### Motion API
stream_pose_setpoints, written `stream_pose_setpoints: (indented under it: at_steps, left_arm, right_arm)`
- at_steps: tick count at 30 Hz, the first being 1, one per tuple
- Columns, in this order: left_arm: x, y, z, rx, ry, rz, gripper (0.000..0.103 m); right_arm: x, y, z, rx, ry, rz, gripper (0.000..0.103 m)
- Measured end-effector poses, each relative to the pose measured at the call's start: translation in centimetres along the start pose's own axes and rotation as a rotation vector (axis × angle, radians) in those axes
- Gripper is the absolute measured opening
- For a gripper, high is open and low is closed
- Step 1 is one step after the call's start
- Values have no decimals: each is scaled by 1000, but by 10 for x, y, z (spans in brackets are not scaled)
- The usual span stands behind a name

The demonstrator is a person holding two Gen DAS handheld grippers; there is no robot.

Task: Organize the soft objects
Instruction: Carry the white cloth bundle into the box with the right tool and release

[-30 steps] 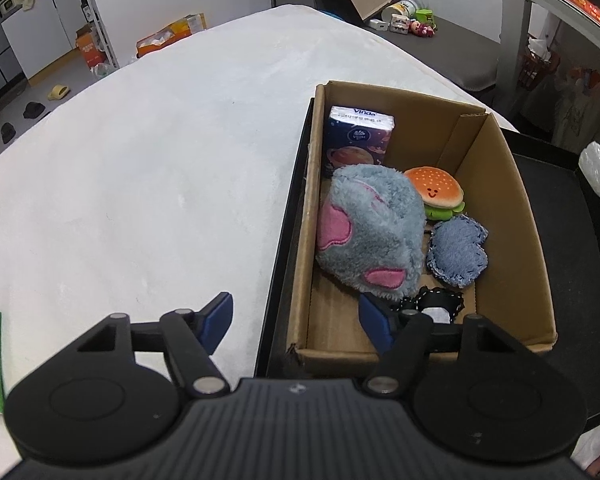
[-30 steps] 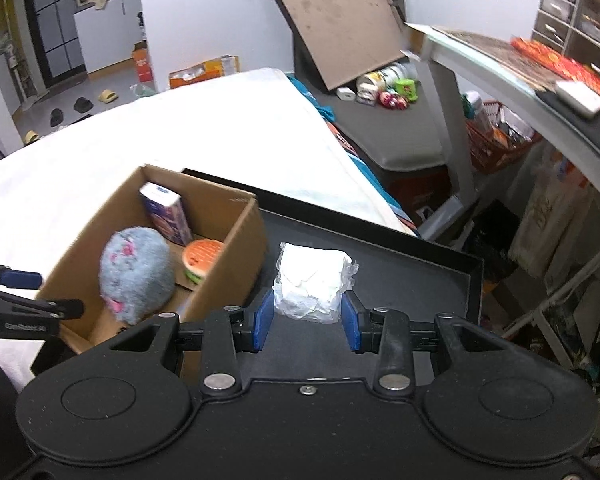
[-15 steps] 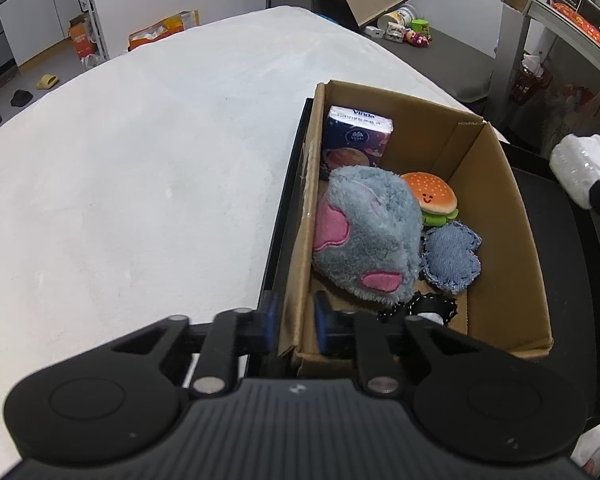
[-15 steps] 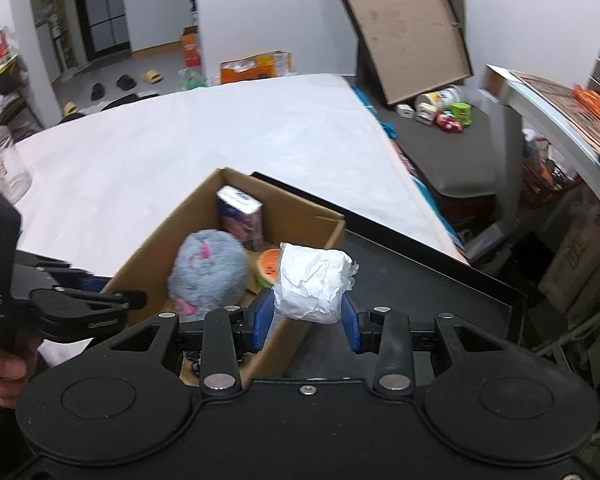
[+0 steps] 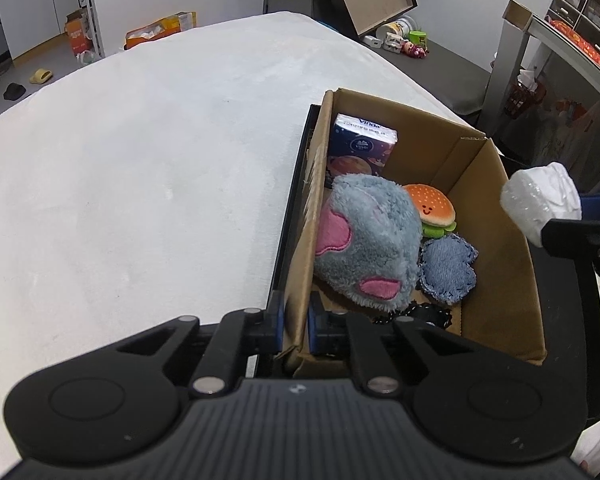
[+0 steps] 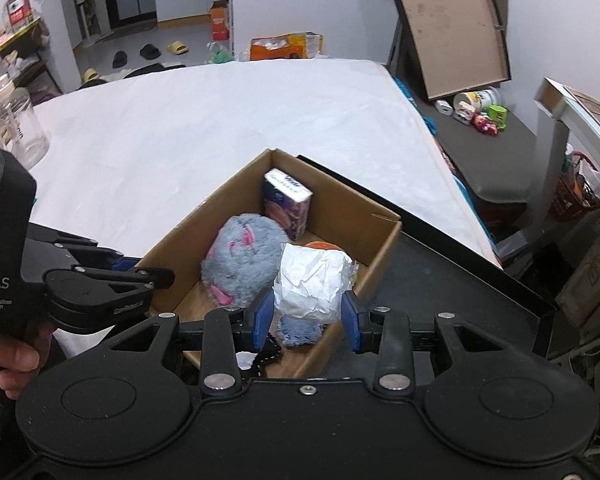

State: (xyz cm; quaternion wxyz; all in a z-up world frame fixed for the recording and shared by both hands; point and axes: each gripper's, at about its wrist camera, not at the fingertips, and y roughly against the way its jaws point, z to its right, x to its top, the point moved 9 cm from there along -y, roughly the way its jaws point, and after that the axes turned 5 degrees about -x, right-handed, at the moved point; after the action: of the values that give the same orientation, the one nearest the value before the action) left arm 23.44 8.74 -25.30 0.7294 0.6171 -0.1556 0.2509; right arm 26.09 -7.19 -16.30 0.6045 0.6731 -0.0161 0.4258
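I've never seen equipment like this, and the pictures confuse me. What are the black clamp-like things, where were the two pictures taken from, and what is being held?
There is no robot. A person holds a two-finger gripper in each hand, with a wide-angle camera on each looking along its fingers; one picture comes from each. The left gripper is shut on the wall of a cardboard box. The right gripper holds a white wrapped bundle above the box. Inside lie a grey plush toy, a burger toy, a denim pouch and a tissue pack. The box sits on a black tray on a white table.
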Motion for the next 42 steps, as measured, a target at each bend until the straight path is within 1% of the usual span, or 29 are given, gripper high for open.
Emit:
stream_pose_setpoints:
  at_steps: [8, 12, 16, 19, 27, 30, 32, 33, 35, 38, 42]
  left_arm:
    - [1, 2, -3, -3, 5, -2, 10]
    - [1, 2, -1, 3, 2, -14, 10]
    - [3, 3, 3, 8, 4, -38, 11]
    - [7, 10, 6, 23, -4, -33, 12]
    - [9, 31, 20, 35, -28, -35, 17]
    - [11, 39, 25, 35, -32, -33, 23]
    - [12, 44, 30, 32, -39, -31, 32]
    - [13, 48, 33, 31, -47, -25, 35]
    - [15, 55, 39, 30, -63, -15, 43]
    - [15, 65, 47, 28, -80, -11, 50]
    - [15, 79, 55, 30, -102, -2, 57]
  right_arm:
    - [0, -3, -14, 17, 28, -20, 37]
    - [-2, -3, -15, 22, 24, -31, 40]
    - [-3, 2, -5, 9, 6, -26, 42]
    - [-3, 7, 1, 1, -6, -17, 42]
    - [-14, 27, 19, -19, -55, 6, 42]
    - [-17, 34, 24, -25, -77, 16, 42]
    - [-20, 40, 27, -29, -92, 23, 45]
    - [-22, 43, 29, -31, -101, 27, 47]
    - [-25, 49, 33, -36, -117, 33, 49]
    - [-30, 58, 39, -43, -146, 43, 51]
    - [-39, 71, 47, -52, -189, 56, 56]
